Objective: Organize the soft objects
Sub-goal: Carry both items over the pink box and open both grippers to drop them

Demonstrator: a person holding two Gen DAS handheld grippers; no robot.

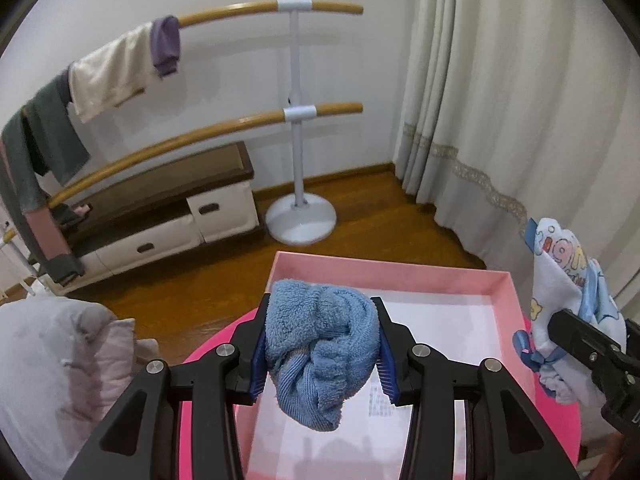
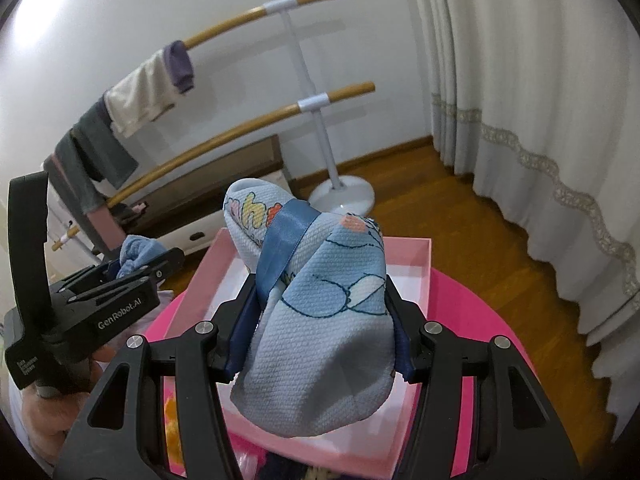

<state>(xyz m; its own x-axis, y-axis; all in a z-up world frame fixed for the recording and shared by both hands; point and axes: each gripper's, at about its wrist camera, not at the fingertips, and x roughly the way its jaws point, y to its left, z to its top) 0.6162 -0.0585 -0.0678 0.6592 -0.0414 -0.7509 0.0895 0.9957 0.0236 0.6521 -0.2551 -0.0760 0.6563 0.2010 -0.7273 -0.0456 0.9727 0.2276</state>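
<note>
The left claw (image 1: 322, 344) is clamped on a bunched blue towel (image 1: 320, 350), held above the open pink box (image 1: 400, 270). The right claw (image 2: 316, 332) grips a printed cloth (image 2: 320, 320) with a blue ribbon (image 2: 286, 236), also over the box, which sits on a round pink worktop (image 2: 480, 320). Behind, clothes (image 1: 108, 72) hang on a wooden rail (image 1: 240, 10).

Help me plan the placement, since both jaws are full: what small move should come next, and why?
Probably lower the left gripper and release the blue towel into the pink box. Its jaws are shut on the bunched towel, which hangs above the box's bare white floor. The right gripper grips the printed cloth and can follow.
</note>
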